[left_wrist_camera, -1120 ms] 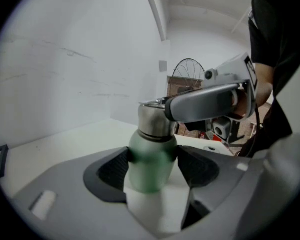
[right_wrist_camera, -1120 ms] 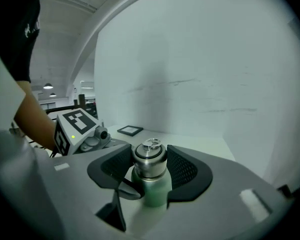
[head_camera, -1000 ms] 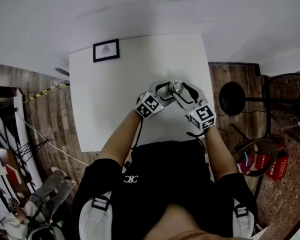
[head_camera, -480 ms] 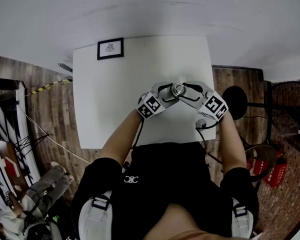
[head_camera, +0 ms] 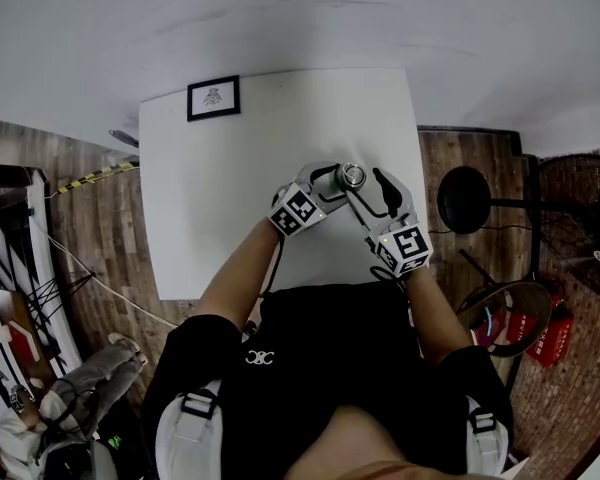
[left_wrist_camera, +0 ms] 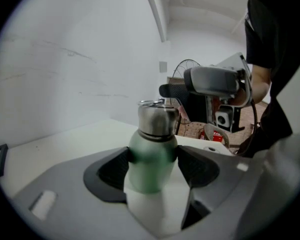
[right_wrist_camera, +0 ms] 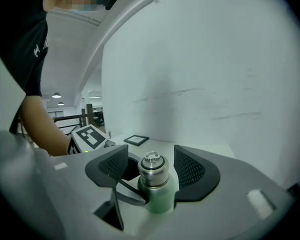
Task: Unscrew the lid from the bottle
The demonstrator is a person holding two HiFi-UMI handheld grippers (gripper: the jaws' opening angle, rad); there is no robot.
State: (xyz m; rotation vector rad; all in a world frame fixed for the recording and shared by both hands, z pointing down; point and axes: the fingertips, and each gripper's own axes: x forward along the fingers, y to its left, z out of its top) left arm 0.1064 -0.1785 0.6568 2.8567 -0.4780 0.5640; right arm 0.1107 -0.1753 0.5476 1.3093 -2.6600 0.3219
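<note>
A green bottle [left_wrist_camera: 152, 159] with a steel lid [left_wrist_camera: 157, 118] stands upright on the white table [head_camera: 220, 208]. My left gripper [left_wrist_camera: 152, 165] is shut on the bottle's green body, one pad pressing on each side. My right gripper [right_wrist_camera: 151, 166] reaches in from the opposite side at lid height. Its jaws have just been opening, and the lid [right_wrist_camera: 152, 170] now stands between its pads with a gap on each side. From above, both grippers meet at the bottle [head_camera: 352, 176] near the table's right edge, the left gripper [head_camera: 325, 183] to its left and the right gripper [head_camera: 372, 190] to its right.
A small black picture frame [head_camera: 213, 99] lies at the table's far left corner. Off the table's right edge, a round black stand [head_camera: 465, 198], a fan [head_camera: 580, 218] and a red object [head_camera: 545, 328] sit on the wooden floor. The table's front edge is close to the person's body.
The right gripper swung out to the right around the lid, then came back toward the body with wider jaws that no longer touch the lid. The left gripper and bottle stayed put.
</note>
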